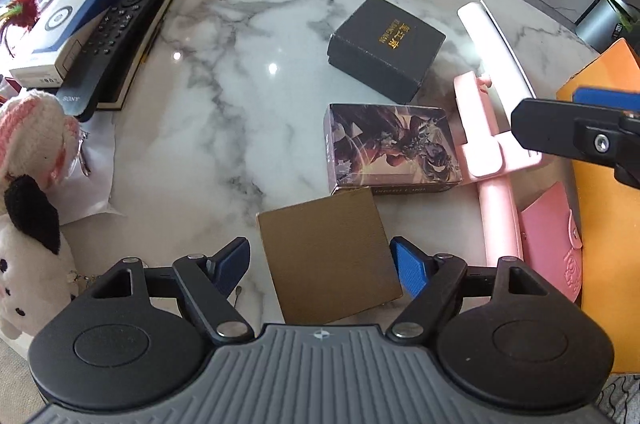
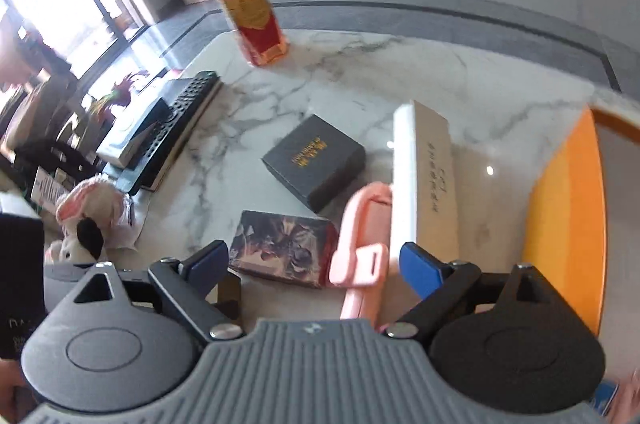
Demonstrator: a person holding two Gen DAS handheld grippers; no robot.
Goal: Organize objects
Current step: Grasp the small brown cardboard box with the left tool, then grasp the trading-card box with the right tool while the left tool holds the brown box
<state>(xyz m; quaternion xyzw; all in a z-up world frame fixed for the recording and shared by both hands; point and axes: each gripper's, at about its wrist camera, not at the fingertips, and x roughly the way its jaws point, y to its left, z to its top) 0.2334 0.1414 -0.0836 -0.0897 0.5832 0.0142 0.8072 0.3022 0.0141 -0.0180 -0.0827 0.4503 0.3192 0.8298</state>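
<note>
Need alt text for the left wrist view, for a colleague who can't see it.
The open left gripper straddles a flat brown cardboard square on a white marble table, pads apart from it. Beyond lie an illustrated card box and a black gold-lettered box.

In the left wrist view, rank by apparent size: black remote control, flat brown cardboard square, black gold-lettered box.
1. Black remote control, longest.
2. Flat brown cardboard square, though nearness inflates it.
3. Black gold-lettered box.

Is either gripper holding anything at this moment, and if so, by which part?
Nothing is held. The left gripper is open around the brown box without touching; the right gripper is open above the pink holder.
</note>
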